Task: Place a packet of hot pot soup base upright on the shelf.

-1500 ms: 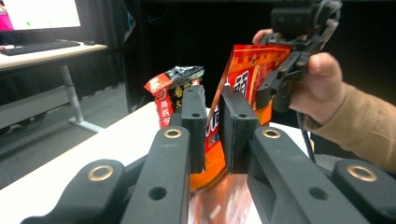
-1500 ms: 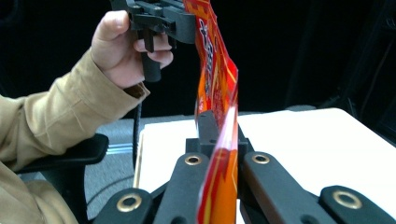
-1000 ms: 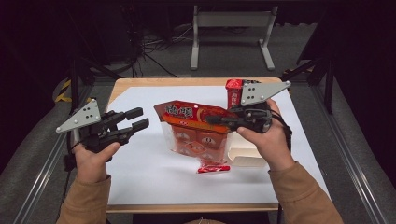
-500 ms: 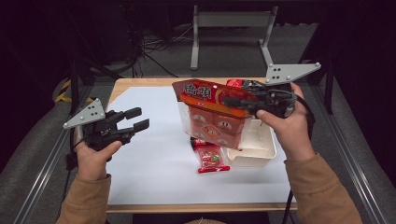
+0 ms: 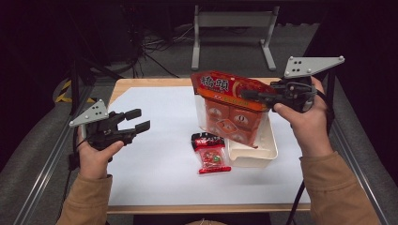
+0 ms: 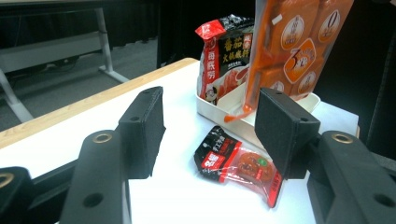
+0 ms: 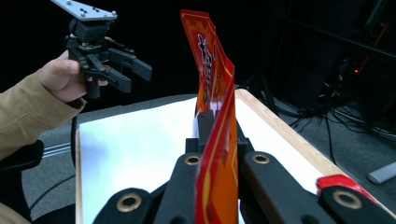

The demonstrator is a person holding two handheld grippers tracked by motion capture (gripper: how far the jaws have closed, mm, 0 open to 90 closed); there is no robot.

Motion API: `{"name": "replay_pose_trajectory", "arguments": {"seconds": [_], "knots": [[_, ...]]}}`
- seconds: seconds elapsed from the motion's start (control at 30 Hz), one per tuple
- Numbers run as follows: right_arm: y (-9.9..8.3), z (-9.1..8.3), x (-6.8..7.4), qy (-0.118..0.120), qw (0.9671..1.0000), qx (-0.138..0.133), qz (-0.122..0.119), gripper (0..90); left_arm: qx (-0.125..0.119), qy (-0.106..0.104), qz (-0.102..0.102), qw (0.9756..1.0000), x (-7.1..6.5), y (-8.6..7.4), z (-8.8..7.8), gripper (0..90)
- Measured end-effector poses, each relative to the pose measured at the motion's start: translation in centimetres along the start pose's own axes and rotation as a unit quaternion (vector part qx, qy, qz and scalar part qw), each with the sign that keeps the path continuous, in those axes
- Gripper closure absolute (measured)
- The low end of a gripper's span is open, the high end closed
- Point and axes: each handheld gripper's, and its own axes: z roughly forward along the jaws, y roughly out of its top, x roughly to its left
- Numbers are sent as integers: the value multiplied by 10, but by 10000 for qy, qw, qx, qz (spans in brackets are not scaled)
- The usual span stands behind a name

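Note:
My right gripper (image 5: 251, 95) is shut on the top edge of a large orange snack bag (image 5: 230, 110), which hangs upright above a white tray (image 5: 263, 154). In the right gripper view the bag's edge (image 7: 212, 79) rises from between the closed jaws. A red-and-black bag (image 6: 224, 56) stands in the tray (image 6: 210, 105) behind the orange one (image 6: 294, 42). A small red-and-black packet (image 5: 211, 154) lies flat on the paper just left of the tray. My left gripper (image 5: 138, 120) hovers at the left; its jaws have just been opening, and nothing is between them.
A white paper sheet (image 5: 155, 168) covers the wooden table (image 5: 141, 83). A grey metal stand (image 5: 234, 18) and cables lie on the floor beyond the far edge. Metal rails (image 5: 47, 159) run along both sides of the table.
The right gripper has carried the orange bag up and to the right, over the tray, which uncovered the small packet. The left gripper's jaws stand wider apart.

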Motion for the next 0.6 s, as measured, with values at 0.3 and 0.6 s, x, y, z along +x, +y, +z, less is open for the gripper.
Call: {"name": "replay_pose_trajectory", "arguments": {"seconds": [0.3,0.6], "knots": [[-9,-12,-11,-371,9993,36,-14,895,86,105,-33,9999,3,-4,2,422],[-17,-19,-23,-597,9982,2,100,894,165,163,-75,9997,7,-7,4,400]]}}
